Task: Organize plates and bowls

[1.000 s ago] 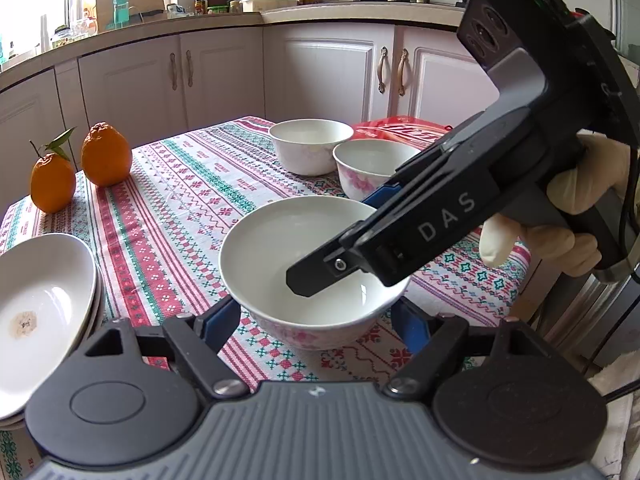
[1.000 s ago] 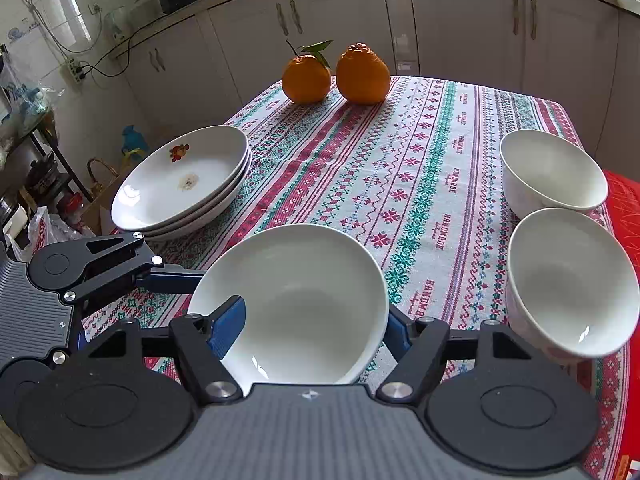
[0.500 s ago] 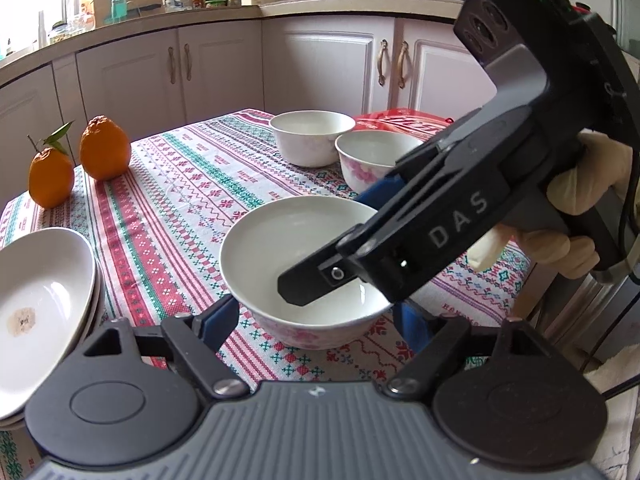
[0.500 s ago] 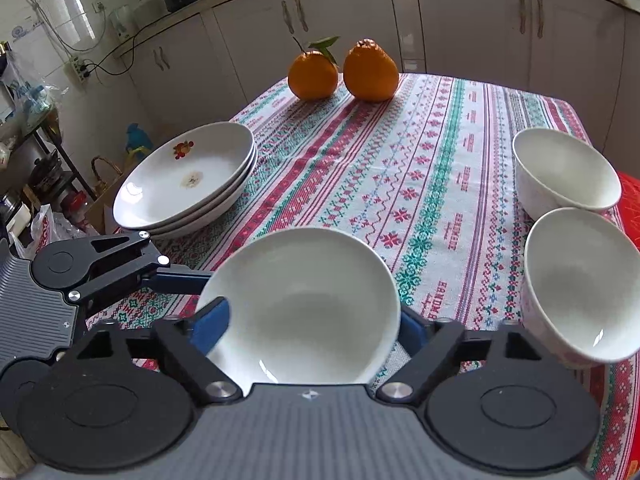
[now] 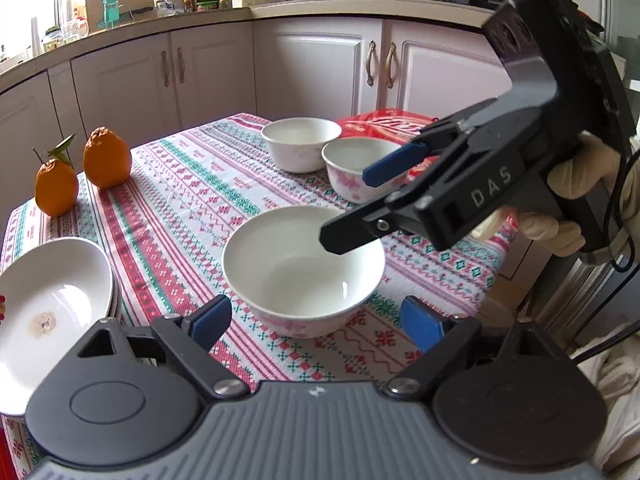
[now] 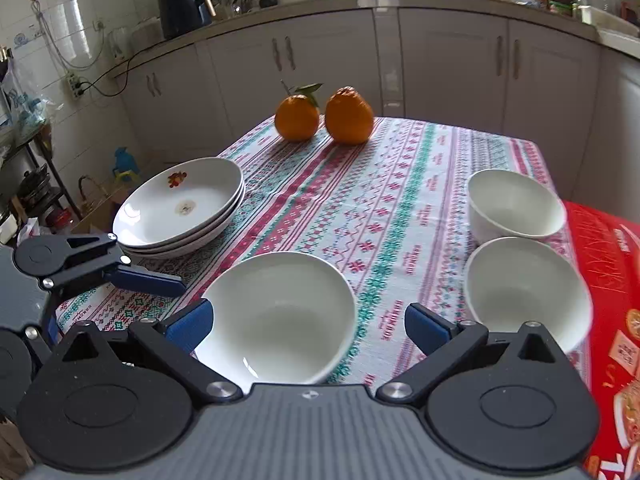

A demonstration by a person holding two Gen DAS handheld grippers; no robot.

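From your right wrist camera, the nearest bowl (image 6: 280, 312) sits on the tablecloth (image 6: 360, 208) at six o'clock. The stacked plates (image 6: 180, 208) lie at ten, two oranges (image 6: 324, 116) side by side at twelve, two more bowls (image 6: 516, 248) at three, one behind the other

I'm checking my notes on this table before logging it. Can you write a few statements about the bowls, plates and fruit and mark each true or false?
1. Three bowls stand apart on the cloth: the near bowl, the right bowl and the far bowl. True.
2. The plates lie spread out singly. False: they are stacked.
3. Two oranges stand at the far end. True.
4. The right claw grips the near bowl. False: its jaws are opening, pads off the bowl.
5. A red box lies beside the bowls. True.
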